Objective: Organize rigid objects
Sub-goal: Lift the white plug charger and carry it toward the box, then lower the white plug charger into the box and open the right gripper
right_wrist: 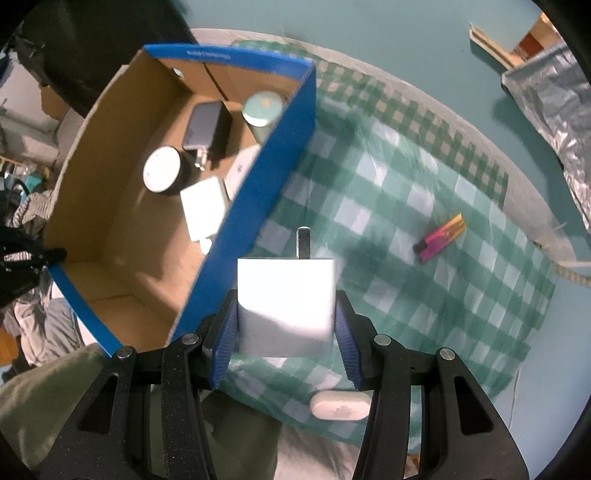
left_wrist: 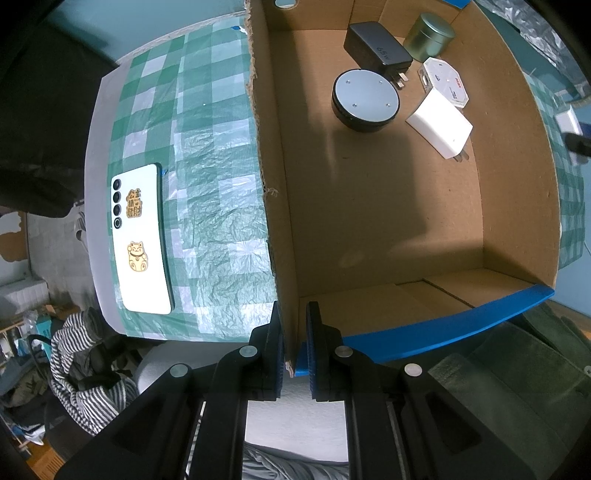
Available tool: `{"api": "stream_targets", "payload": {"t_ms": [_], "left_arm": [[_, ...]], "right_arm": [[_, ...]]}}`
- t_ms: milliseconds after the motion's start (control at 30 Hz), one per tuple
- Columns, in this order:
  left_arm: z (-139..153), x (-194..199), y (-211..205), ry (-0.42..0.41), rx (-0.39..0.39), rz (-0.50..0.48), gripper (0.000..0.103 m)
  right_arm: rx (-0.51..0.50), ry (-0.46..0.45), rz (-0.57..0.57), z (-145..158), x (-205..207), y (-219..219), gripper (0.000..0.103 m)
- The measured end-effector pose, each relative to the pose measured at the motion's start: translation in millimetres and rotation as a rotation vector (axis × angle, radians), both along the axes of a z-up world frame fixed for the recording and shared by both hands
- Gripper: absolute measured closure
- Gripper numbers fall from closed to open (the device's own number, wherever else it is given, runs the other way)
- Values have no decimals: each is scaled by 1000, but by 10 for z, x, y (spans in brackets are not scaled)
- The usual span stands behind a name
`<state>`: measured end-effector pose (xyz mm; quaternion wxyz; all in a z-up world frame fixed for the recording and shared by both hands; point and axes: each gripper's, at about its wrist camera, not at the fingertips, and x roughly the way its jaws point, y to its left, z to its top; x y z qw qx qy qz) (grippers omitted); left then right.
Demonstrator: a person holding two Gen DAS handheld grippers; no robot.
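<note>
Right gripper (right_wrist: 286,325) has the white charger (right_wrist: 286,295) clamped, hanging over the checked cloth (right_wrist: 406,206) right next to the box (right_wrist: 258,177). Left gripper (left_wrist: 295,343) is pinched tight on the box wall.

The cardboard box (left_wrist: 388,206) is open at the top, and the near half of its floor is bare. The far corner is crowded with a round black puck (left_wrist: 365,99), a black charger (left_wrist: 375,50), a green tin (left_wrist: 430,35) and a white adapter (left_wrist: 439,127). Its blue wall (right_wrist: 255,192) stands between the inside and the checked tabletop (right_wrist: 424,295), where only a lighter (right_wrist: 441,238) and a white case (right_wrist: 340,405) lie, well apart.
</note>
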<state>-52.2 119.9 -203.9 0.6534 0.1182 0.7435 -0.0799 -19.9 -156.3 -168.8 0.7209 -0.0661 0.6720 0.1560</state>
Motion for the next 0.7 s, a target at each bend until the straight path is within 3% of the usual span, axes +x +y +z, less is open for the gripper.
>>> {"api": "stream_targets", "payload": {"t_ms": [333, 700], "left_arm": [[8, 9, 1, 0, 0, 0, 94], [19, 13, -2, 1, -2, 3, 94]], "right_arm": [[14, -50, 94, 219, 201, 371, 54], [4, -35, 191, 80, 277, 772, 54]]}}
